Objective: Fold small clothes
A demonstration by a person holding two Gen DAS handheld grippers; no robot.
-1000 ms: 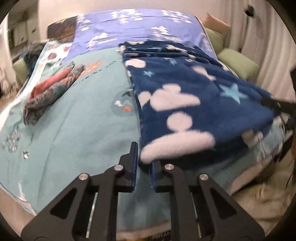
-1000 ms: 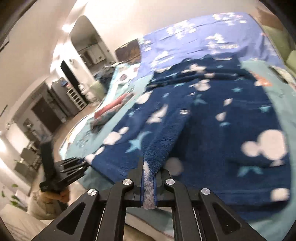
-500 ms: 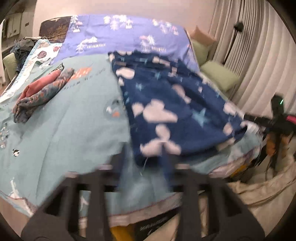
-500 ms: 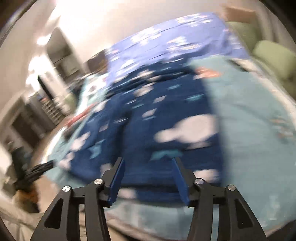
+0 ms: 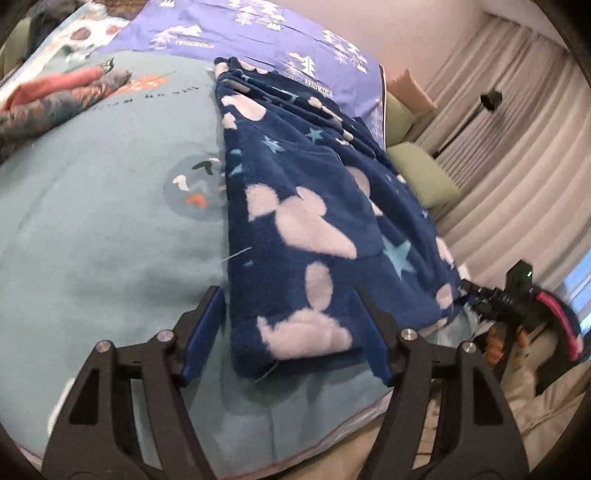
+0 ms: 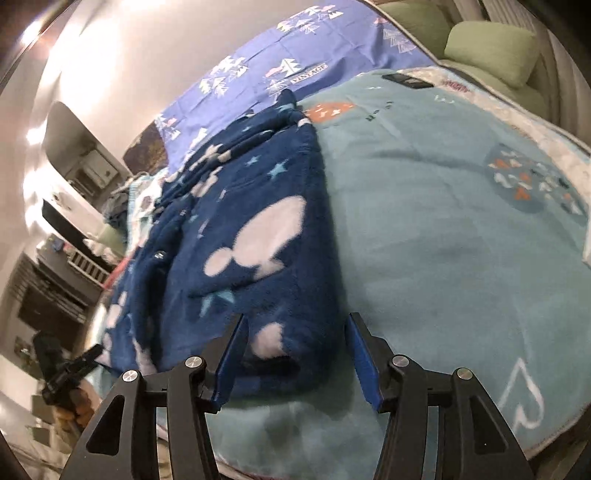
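Lying folded lengthwise on the light blue blanket [image 5: 92, 229] of the bed, the navy fleece garment [image 5: 306, 221] runs from near the purple sheet [image 5: 266, 33] to the bed's near edge. Left hand-held gripper [image 5: 291, 332] spread wide, empty, straddling the garment's near corner. Right hand-held gripper [image 6: 293, 358] also wide open, empty, at the garment's other near corner. Red patterned cloth [image 5: 55, 96] lies well apart from the garment.

A navy fleece garment [image 5: 314, 229] with white clouds and pale stars is lying folded lengthwise. It is reaching the bed's [image 5: 103, 236] near edge.
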